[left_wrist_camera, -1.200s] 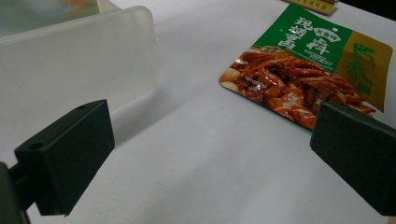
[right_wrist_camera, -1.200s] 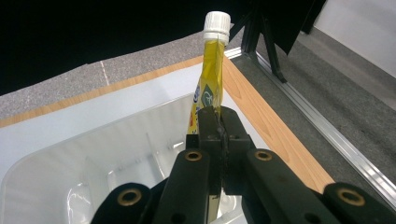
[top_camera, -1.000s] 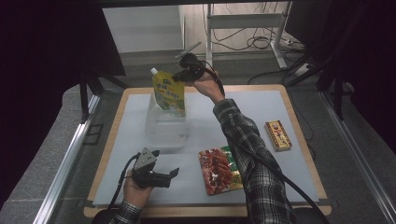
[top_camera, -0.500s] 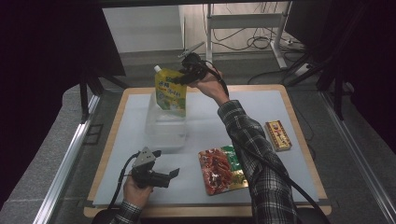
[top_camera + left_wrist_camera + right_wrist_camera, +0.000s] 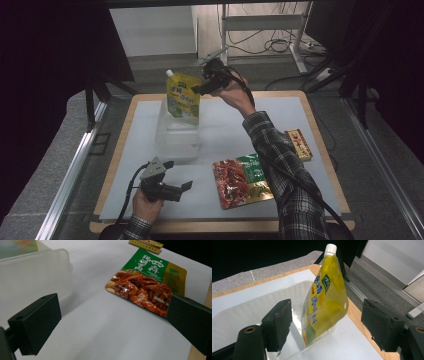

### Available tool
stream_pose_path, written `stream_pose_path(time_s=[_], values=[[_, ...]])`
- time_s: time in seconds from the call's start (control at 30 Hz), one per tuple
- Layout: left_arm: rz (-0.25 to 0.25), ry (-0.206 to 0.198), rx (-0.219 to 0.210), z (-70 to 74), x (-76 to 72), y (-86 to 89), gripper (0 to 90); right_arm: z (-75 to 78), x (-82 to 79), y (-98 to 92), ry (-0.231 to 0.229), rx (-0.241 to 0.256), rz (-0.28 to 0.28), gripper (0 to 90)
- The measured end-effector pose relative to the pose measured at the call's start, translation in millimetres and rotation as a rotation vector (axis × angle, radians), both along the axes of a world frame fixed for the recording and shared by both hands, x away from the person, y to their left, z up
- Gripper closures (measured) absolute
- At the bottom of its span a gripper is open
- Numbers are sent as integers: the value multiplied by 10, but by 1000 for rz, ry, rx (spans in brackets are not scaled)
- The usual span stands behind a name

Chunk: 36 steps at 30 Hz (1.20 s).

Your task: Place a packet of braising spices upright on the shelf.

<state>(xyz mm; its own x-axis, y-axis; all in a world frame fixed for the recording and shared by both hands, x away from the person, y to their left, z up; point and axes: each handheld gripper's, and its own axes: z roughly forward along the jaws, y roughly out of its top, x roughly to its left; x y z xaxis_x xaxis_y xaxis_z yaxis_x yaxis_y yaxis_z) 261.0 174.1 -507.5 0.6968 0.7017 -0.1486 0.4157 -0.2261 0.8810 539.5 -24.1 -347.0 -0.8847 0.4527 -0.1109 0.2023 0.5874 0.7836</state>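
My right gripper (image 5: 325,330), jaws spread apart, holds nothing. Just ahead, the yellow spouted pouch (image 5: 325,297) stands upright in the clear plastic tub (image 5: 244,315); its base blurs behind the tub wall. Its Chinese lettering is partly legible. My left gripper (image 5: 176,187) rests open near the red-green snack packet (image 5: 147,282).

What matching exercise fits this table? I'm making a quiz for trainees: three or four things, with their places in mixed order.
Things:
1. yellow pouch
2. red and green packet
3. small box
4. left claw

Places:
A. near the table's right edge
B. standing in the clear tub
C. open, low at the front left
D. lying flat at the front, right of centre

Pairs: 1-B, 2-D, 3-A, 4-C
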Motion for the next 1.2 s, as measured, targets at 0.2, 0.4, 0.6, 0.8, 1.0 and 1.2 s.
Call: stream_pose_path(time_s=[0.2, 0.4, 0.6, 0.8, 1.0, 1.2], values=[[1, 0, 5, 2, -3, -2, 0, -5, -90, -124, -8, -10, -13, 215], [9, -12, 5, 1, -3, -7, 0, -35, -189, -310, -4, 3, -20, 188], [22, -39, 16, -7, -14, -32, 0, -88, -315, -496, -2, 24, -11, 156], [38, -41, 19, -2, -17, -30, 0, -143, -423, -674, 11, 53, -6, 131], [47, -44, 29, -5, -15, -33, 0, -196, -521, -791, 13, 57, 0, 100], [45, -42, 31, -11, -15, -44, 0, -261, -636, -854, 26, 48, 13, 78]])
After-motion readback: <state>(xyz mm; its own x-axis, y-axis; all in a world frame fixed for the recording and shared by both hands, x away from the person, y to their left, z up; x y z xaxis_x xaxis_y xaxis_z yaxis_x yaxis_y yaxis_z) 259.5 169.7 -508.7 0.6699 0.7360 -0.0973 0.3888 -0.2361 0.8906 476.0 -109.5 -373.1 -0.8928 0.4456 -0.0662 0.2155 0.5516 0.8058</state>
